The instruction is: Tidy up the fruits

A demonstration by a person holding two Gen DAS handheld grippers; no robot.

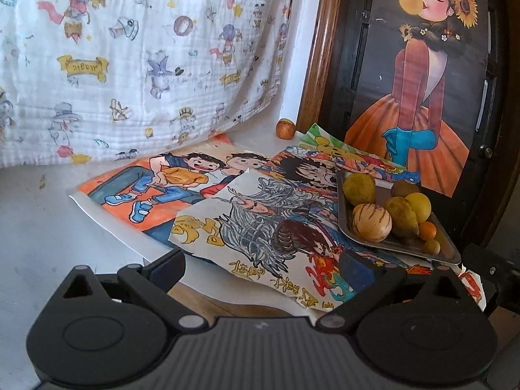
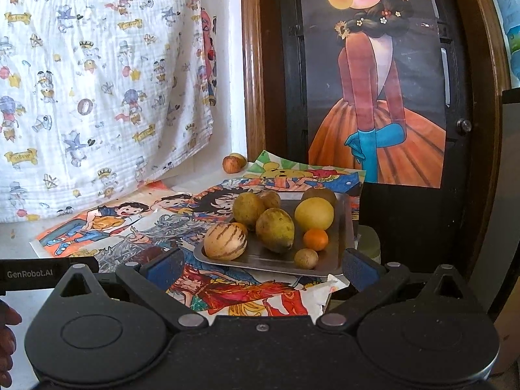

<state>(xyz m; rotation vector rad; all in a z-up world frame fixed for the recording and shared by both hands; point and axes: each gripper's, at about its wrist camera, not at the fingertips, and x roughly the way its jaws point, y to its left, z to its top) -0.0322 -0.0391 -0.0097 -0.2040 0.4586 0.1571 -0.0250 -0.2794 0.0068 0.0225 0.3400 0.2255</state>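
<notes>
A metal tray [image 2: 341, 227] [image 1: 409, 247] holds several fruits: a striped melon [image 2: 225, 241] [image 1: 372, 222], greenish pears [image 2: 275, 229] [image 1: 403, 217], a yellow lemon [image 2: 314, 214] [image 1: 419, 206], a small orange [image 2: 315, 239] [image 1: 427, 230] and a small brown fruit [image 2: 305, 258]. One reddish apple [image 2: 233, 163] [image 1: 285, 128] lies alone by the wall at the back. My right gripper [image 2: 261, 265] is open just in front of the tray. My left gripper [image 1: 263, 265] is open over the drawings, left of the tray. Neither holds anything.
Colourful drawings [image 1: 182, 182] [image 2: 227, 289] cover the white tabletop [image 1: 39, 227]. A printed cloth [image 1: 130, 65] hangs behind. A girl poster [image 2: 377, 97] on a dark wooden-framed door stands behind the tray. The left gripper's body [image 2: 48, 271] and a hand [image 2: 8, 334] show at the right view's left edge.
</notes>
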